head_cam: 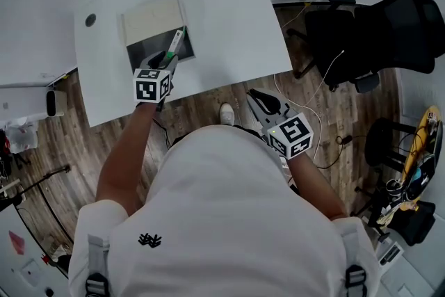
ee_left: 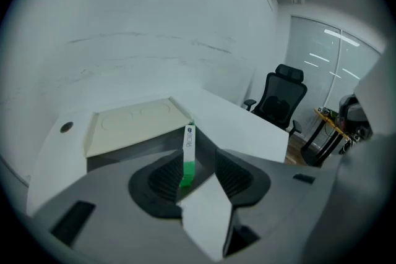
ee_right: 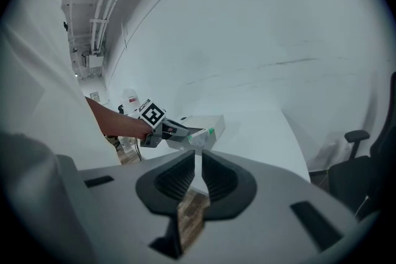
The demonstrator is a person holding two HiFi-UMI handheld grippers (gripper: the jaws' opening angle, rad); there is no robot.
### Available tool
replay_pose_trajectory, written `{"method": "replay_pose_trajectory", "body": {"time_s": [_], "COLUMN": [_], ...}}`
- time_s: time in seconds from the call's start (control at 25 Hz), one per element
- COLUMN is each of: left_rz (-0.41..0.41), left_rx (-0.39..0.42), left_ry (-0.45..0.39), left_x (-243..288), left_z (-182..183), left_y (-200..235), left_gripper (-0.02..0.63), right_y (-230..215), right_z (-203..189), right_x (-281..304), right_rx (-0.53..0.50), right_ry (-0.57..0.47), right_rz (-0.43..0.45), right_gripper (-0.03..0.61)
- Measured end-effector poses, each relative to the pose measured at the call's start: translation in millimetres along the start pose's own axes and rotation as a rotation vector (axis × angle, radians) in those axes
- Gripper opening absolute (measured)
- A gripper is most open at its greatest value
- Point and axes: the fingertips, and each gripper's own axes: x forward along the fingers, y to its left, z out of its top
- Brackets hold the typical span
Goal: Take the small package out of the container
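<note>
A grey container point(head_cam: 142, 52) with a cream lid point(head_cam: 151, 17) lies on the white table point(head_cam: 229, 24). The small green-and-white package point(head_cam: 175, 40) stands upright at the container's right end. My left gripper point(head_cam: 169, 55) reaches over the container's near edge. In the left gripper view the package point(ee_left: 189, 154) stands between the pads of the left gripper point(ee_left: 193, 165), close against the left pad, with a gap to the right one. My right gripper point(head_cam: 263, 103) hangs off the table by the person's body, its jaws point(ee_right: 198, 164) close together with nothing between them.
A round grommet hole point(head_cam: 90, 20) sits at the table's far left. A black office chair point(head_cam: 368, 31) stands right of the table, with cables point(head_cam: 327, 90) on the wooden floor. The table's near edge runs just behind my left gripper.
</note>
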Motion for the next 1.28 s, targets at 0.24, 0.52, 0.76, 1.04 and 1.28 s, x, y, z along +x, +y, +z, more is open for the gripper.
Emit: {"method": "replay_pose_trajectory", "body": {"time_s": [0.24, 0.52, 0.76, 1.04, 1.28], "left_rz": [0.041, 0.077, 0.116, 0.138, 0.141], "left_rx": [-0.008, -0.002, 0.016, 0.033, 0.02], "left_ry": [0.052, 0.12, 0.164, 0.179, 0.154], "left_x": [29.3, 46.2, 53.6, 52.2, 45.4], "left_z": [-6.0, -14.2, -21.6, -22.9, -13.8], "left_y": [14.9, 17.8, 22.2, 23.4, 22.0], "left_gripper": [0.171, 0.17, 0.136, 0.098, 0.095], "right_y": [-33.6, -55.0, -66.8, -74.7, -72.7], "right_z": [0.4, 0.7, -0.1, -5.5, -4.2], "right_x": [-10.8, -11.5, -12.6, -14.9, -13.0], "right_rx": [0.012, 0.023, 0.026, 0.035, 0.03], "right_ry": [0.001, 0.008, 0.012, 0.016, 0.014], "right_rz": [-0.013, 0.007, 0.016, 0.025, 0.043], "right_gripper": [0.034, 0.034, 0.034, 0.034, 0.034]}}
